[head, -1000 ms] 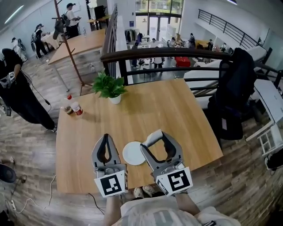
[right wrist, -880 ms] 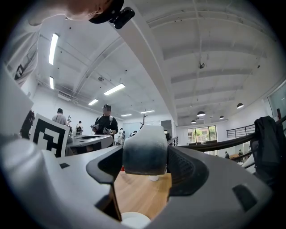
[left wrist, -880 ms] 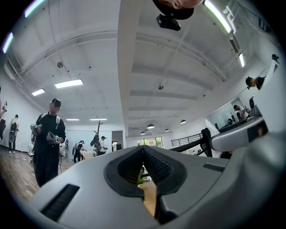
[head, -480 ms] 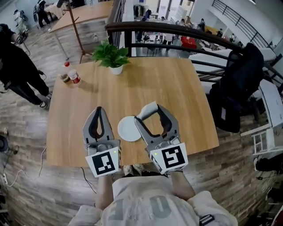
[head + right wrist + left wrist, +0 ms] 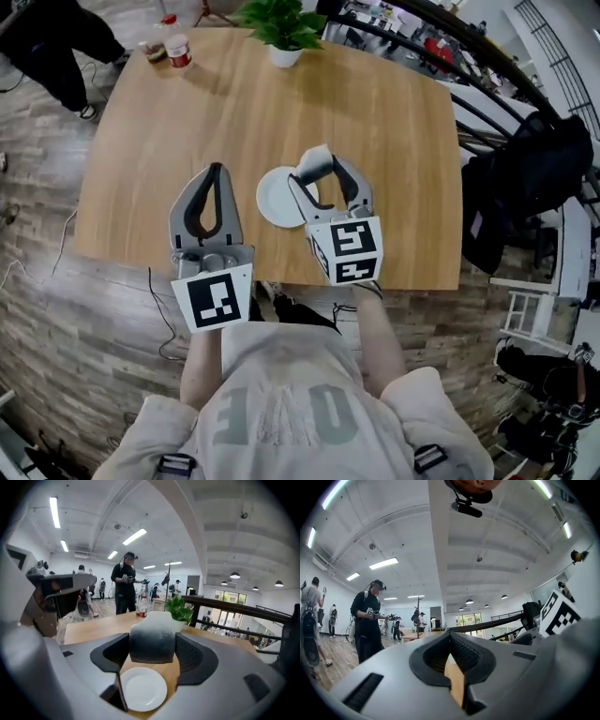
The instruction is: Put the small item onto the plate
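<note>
The view swings steeper down since half a second ago: the desk (image 5: pixel 375 122) slides up the head view, the potted plant (image 5: pixel 281 23) now sits at the top edge, and more of the person's shirt fills the bottom. Both tools keep their places relative to the plate (image 5: pixel 275 199).

The right hand-held gripper (image 5: pixel 319 173) still pinches the small item (image 5: pixel 314 161), same grip as before. And here's the item up close in the right gripper view: a pale, whitish-grey block (image 5: pixel 152 637) with rounded top corners and a matte surface that shades darker toward its lower edge. It spans the gap from one jaw to the other, both pads pressed against its sides.

It's not on the plate. From the head view it hangs at the plate's far right rim, and in the right gripper view the white plate (image 5: pixel 143 689) lies bare on the desk, nearer the camera than the item. Whether the item touches the wood can't be told.

Over on the other side, the left hand-held gripper (image 5: pixel 216 172) stays just left of the plate. Its jaws are pressed together at the tips (image 5: pixel 450 637), nothing between them, only a sliver of desk showing through the loop.

Two bottles (image 5: pixel 176 49) stand at the desk's far left corner.
</note>
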Tool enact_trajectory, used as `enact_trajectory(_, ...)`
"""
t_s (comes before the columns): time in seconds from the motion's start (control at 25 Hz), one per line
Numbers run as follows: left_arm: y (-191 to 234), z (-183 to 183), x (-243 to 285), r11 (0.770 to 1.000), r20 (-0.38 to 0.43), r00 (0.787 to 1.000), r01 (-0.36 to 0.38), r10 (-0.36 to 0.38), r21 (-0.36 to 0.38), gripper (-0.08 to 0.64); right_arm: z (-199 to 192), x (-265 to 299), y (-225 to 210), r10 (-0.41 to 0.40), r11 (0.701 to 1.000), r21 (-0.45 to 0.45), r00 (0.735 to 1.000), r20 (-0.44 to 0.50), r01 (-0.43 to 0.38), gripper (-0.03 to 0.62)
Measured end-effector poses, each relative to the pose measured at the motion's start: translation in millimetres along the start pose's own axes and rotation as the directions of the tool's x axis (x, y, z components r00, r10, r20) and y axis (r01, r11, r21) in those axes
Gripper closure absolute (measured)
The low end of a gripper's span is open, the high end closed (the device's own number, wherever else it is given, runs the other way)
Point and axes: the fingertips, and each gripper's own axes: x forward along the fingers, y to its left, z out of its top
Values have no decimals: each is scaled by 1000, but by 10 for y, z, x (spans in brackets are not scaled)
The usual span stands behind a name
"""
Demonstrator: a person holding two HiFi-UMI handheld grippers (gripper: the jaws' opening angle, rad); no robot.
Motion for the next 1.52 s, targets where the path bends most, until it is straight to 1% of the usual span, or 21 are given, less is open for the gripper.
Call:
enact_trajectory(0.08, 46, -93, -54, 1000, -23, 1000, -15, 15, -13, 552, -242, 151, 75, 39, 999, -19, 997, -73, -40, 281)
enact_trajectory(0.2, 113, -192, -76, 998, -47, 998, -41, 39, -44, 552, -570, 361, 99, 63, 996, -57, 985, -162, -73, 281)
enact_trajectory(0.28, 154, -265, -81, 997, -69, 996, -59, 55, -46, 551, -792, 501, 92, 82, 993, -59, 970, -227, -98, 281)
enact_trajectory(0.36, 197, -341, -82, 997, -90, 994, -68, 65, -23, 552, -1010, 642, 94, 101, 991, -52, 948, -302, -122, 281)
enact_trajectory(0.44, 250, -395, -111, 997, -103, 991, -81, 80, -3, 552, -1246, 766, 107, 116, 987, -55, 914, -390, -148, 281)
enact_trajectory(0.48, 279, -410, -141, 996, -106, 990, -89, 89, -1, 552, -1367, 808, 128, 126, 985, -52, 890, -438, -166, 281)
enact_trajectory(0.56, 327, -424, -201, 995, -108, 989, -102, 101, -4, 551, -1577, 843, 177, 153, 979, -35, 834, -530, -202, 281)
enact_trajectory(0.64, 362, -437, -236, 994, -111, 988, -109, 108, -4, 552, -1707, 850, 214, 174, 974, -16, 783, -597, -228, 281)
enact_trajectory(0.68, 380, -443, -244, 994, -113, 987, -112, 111, -2, 552, -1753, 855, 228, 177, 971, -14, 762, -623, -238, 281)
enact_trajectory(0.72, 395, -445, -249, 993, -113, 987, -115, 114, 0, 551, -1795, 862, 238, 176, 969, -20, 745, -644, -246, 281)
enact_trajectory(0.8, 409, -440, -249, 993, -113, 987, -118, 118, 3, 552, -1861, 877, 244, 169, 965, -37, 722, -670, -260, 281)
enact_trajectory(0.88, 404, -440, -240, 993, -114, 987, -117, 117, 8, 552, -1896, 892, 249, 179, 961, -35, 712, -679, -275, 282)
enact_trajectory(1.04, 388, -409, -226, 993, -104, 988, -114, 116, 21, 552, -1932, 927, 254, 204, 954, -21, 698, -686, -299, 285)
enact_trajectory(1.24, 438, -387, -260, 993, -102, 988, -116, 118, 32, 552, -1938, 958, 283, 226, 955, 17, 687, -691, -296, 287)
enact_trajectory(1.36, 452, -401, -282, 992, -105, 986, -123, 126, 29, 551, -1963, 948, 306, 251, 952, 51, 671, -698, -303, 285)
enact_trajectory(1.52, 447, -416, -275, 992, -109, 986, -120, 123, 33, 552, -1990, 932, 338, 270, 941, 52, 649, -711, -334, 285)
